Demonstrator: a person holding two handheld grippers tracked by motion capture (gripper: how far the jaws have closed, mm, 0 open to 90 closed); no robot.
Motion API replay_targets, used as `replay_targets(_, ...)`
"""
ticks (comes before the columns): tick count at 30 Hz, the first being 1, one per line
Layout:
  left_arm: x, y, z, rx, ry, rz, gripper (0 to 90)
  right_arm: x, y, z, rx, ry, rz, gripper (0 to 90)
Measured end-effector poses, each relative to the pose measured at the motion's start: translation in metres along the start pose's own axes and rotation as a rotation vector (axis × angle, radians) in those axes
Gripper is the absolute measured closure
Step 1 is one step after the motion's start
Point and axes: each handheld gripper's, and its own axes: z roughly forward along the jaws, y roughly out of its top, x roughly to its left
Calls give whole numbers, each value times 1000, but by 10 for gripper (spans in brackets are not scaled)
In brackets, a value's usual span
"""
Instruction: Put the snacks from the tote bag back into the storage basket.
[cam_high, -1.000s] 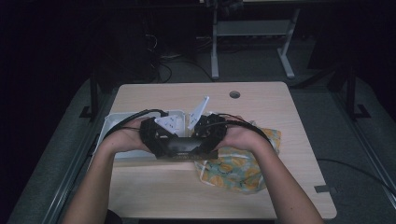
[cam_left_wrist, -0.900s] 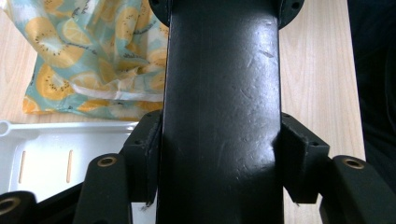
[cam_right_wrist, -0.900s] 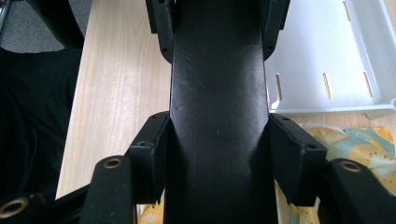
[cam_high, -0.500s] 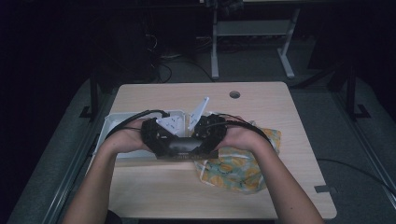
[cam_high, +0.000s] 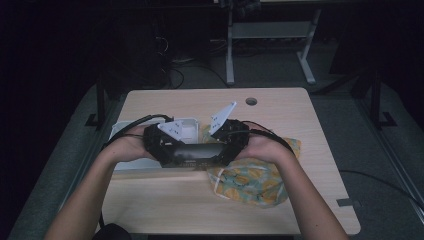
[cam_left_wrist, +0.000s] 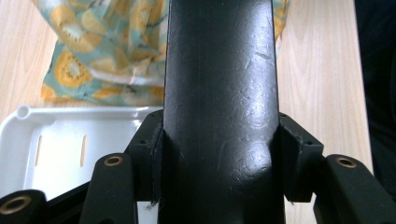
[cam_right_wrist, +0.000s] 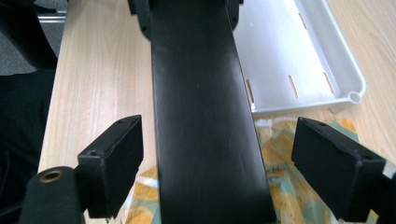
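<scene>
Seen from above, the person's two hands meet over the middle of the wooden table (cam_high: 165, 205), each with a gripper, and a long black flat case (cam_high: 196, 154) spans the gap between them. The left gripper (cam_high: 165, 150) takes its left end and the right gripper (cam_high: 227, 147) stands at its right end. From this height the case reads as a dark bar with a faint sheen; the jaws themselves are lost in the black cluster.

The left gripper view settles that side: both black pads (cam_left_wrist: 152, 158) press against the flanks of the glossy, lightly scuffed case, so this gripper is clamped on it at a moderate width. Beyond it lie a white slotted plastic tray (cam_left_wrist: 60, 140) and a fruit-patterned cloth (cam_left_wrist: 102, 51).

The right gripper view tells a different story. Here the jaws have just been opening, and they stand wide on either side of the case with clear gaps, the pads (cam_right_wrist: 119, 161) touching nothing, though the case still runs between them. Below it the cloth shows at the bottom, and the tray's corner lies up to the right.

The high view alone shows the cloth bunched on the table under the right forearm, and the tray under the left hand.
</scene>
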Motion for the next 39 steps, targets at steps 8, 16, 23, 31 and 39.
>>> replay_targets(8, 5, -10, -6, -6, 20, -26, 429, -1, -24, -13, -42, -33, 21, 158)
replay_targets(16, 10, -26, -16, -11, 30, -58, 429, 5, -57, -24, -55, -62, 71, 160)
replay_targets(23, 14, -38, -21, 12, 39, -67, 428, 16, -92, -34, -86, -88, 151, 159)
replay_targets(31, 21, -54, -24, 26, 54, -92, 429, 33, -128, -45, -92, -131, 231, 158)
replay_targets(39, 27, -66, -23, 58, 60, -96, 428, 59, -157, -60, -134, -187, 301, 158)
